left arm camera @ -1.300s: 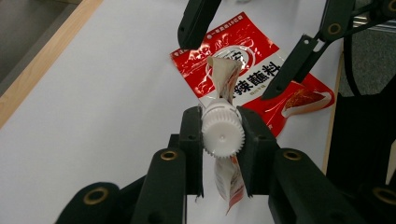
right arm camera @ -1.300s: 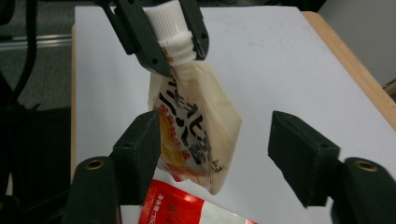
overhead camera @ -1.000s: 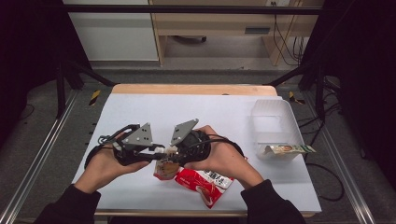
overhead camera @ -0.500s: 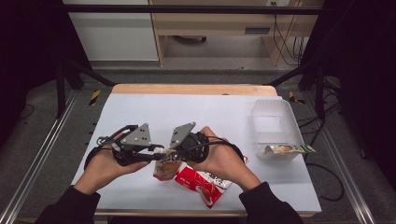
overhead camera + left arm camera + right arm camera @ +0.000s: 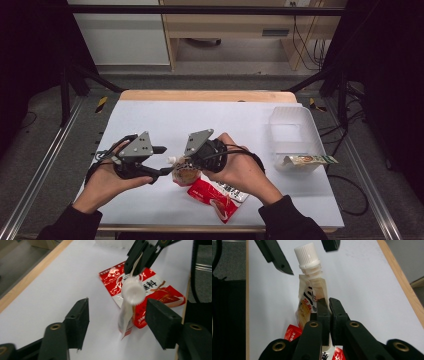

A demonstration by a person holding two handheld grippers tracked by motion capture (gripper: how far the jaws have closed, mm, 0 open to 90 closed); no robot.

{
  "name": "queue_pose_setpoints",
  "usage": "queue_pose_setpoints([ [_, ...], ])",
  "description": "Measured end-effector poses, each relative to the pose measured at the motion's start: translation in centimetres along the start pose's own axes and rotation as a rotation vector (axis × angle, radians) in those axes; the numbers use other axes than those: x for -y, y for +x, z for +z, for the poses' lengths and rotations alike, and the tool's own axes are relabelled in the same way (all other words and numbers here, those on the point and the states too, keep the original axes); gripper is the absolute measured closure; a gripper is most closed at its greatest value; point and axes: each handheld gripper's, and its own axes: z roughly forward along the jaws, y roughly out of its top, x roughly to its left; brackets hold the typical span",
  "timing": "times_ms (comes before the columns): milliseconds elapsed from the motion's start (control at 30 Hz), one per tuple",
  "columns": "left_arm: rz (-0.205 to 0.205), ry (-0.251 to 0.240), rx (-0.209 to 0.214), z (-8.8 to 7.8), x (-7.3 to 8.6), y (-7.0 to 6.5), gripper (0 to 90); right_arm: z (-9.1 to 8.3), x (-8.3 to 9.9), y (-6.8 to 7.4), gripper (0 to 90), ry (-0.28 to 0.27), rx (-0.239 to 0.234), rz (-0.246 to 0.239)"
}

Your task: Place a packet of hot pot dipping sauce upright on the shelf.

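The left gripper (image 5: 162, 160) jaws have just been opening off the white cap (image 5: 133, 290); the right gripper (image 5: 326, 305) is pinching the spout pouch (image 5: 310, 302) above the table (image 5: 225, 120). Its thin edge grip is risking a slip.

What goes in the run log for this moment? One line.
right gripper: shut on pouch | left gripper: jaws just opened, astride cap | red packet: flat on table

Both forearms reach in from the near edge. Left claw (image 5: 159, 161) level, pointing toward the right one; its jaws have just been opening and stand apart. Right claw (image 5: 181, 163) clamped shut, tilted leftward.
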Motion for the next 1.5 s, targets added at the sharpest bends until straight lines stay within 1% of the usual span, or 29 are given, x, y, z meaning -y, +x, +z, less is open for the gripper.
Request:
queue_pose_setpoints([
  [67, -0.007, -0.008, -0.020, -0.2, 0.6, 0.1, 29.6, -0.2, 0.2, -0.2, 88.1, -0.004, 0.008, 0.013],
  [100, -0.013, -0.010, -0.028, -0.2, 0.9, 0.2, 27.5, -0.3, 0.2, -0.4, 88.1, -0.008, 0.013, 0.011],
  [267, -0.073, -0.033, -0.061, -0.1, 3.2, 0.1, 19.3, -0.9, 0.6, -0.7, 88.1, -0.007, 0.049, 0.043],
  [333, -0.096, -0.036, -0.073, 0.2, 4.1, 0.0, 18.3, -1.2, 0.8, -1.0, 88.1, -0.007, 0.053, 0.048],
  [367, -0.100, -0.033, -0.075, 0.4, 4.6, -0.1, 17.4, -1.3, 0.9, -1.1, 88.1, -0.006, 0.052, 0.051],
  [467, -0.126, -0.029, -0.075, 1.0, 6.0, -0.4, 16.1, -1.7, 1.2, -1.4, 88.1, -0.015, 0.047, 0.055],
  [533, -0.142, -0.024, -0.070, 1.5, 6.8, -0.5, 15.2, -2.0, 1.4, -1.6, 88.1, -0.010, 0.043, 0.057],
  [700, -0.174, -0.014, -0.079, 2.0, 8.4, -0.6, 13.7, -3.0, 1.6, -2.1, 88.0, -0.014, 0.046, 0.044],
  [833, -0.208, -0.027, -0.091, 2.0, 9.5, -0.3, 12.6, -4.1, 1.4, -2.7, 88.1, -0.020, 0.062, 0.039],
  [900, -0.218, -0.031, -0.093, 2.1, 10.1, -0.2, 12.0, -4.8, 1.4, -3.3, 88.0, -0.013, 0.072, 0.020],
  [1000, -0.238, -0.038, -0.093, 2.2, 11.2, -0.1, 11.3, -6.0, 1.3, -4.3, 88.1, -0.018, 0.093, 0.023],
  [1100, -0.250, -0.042, -0.102, 2.3, 12.1, 0.0, 10.9, -7.3, 1.4, -5.5, 88.1, -0.024, 0.118, 0.041],
  [1133, -0.254, -0.045, -0.099, 2.4, 12.3, 0.0, 10.7, -7.7, 1.4, -5.9, 88.1, -0.023, 0.126, 0.041],
  [1267, -0.280, -0.057, -0.106, 2.7, 13.2, 0.3, 10.1, -9.4, 1.7, -7.5, 88.1, -0.017, 0.149, 0.058],
  [1333, -0.295, -0.065, -0.104, 2.9, 13.6, 0.2, 10.1, -10.1, 1.9, -8.1, 88.1, -0.016, 0.156, 0.058],
  [1433, -0.296, -0.058, -0.100, 3.0, 14.0, 0.1, 10.1, -11.2, 2.1, -9.1, 88.1, -0.013, 0.171, 0.056],
  [1500, -0.303, -0.067, -0.104, 2.9, 14.1, 0.0, 10.0, -11.9, 2.2, -9.7, 88.1, -0.017, 0.181, 0.061],
])
